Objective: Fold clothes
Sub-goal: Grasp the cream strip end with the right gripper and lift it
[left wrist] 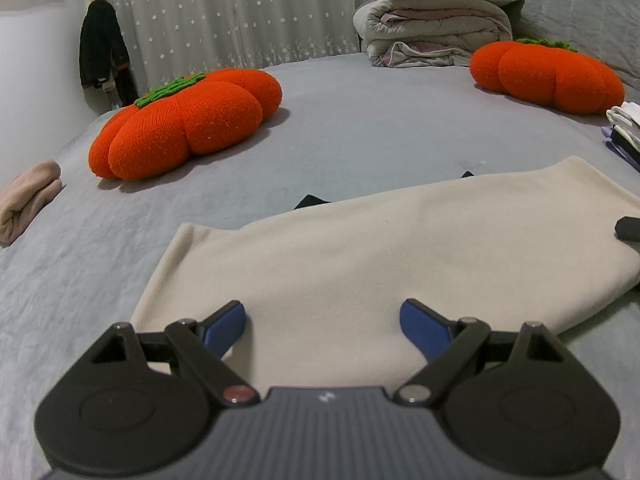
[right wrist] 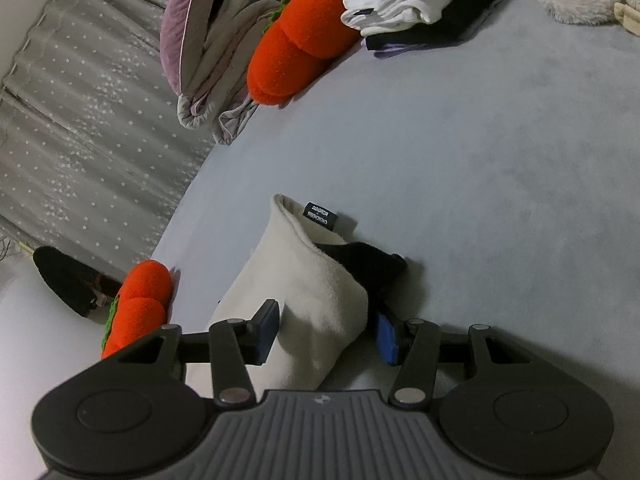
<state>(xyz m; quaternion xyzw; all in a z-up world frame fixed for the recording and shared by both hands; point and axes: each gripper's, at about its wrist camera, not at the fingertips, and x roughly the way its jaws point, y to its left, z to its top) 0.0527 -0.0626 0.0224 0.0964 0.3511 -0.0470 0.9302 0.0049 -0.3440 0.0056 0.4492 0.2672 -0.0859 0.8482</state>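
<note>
The left gripper (left wrist: 322, 322) stands spread wide at the bottom of its frame, its blue pads (left wrist: 226, 326) over the near edge of the cream garment (left wrist: 360, 248), nothing pinched between them. That garment lies flat across the grey bed (left wrist: 360, 120), filling the lower centre and right of the left view. In the right view, the right gripper (right wrist: 326, 330) is partly spread around a raised fold of the same cream garment (right wrist: 304, 292) (a black lining and a label show at its far end); whether its pads actually press the cloth I cannot tell. Two orange pumpkin cushions (left wrist: 180, 124) sit further back, and a stack of folded clothes (right wrist: 420, 0) lies at the upper right.
</note>
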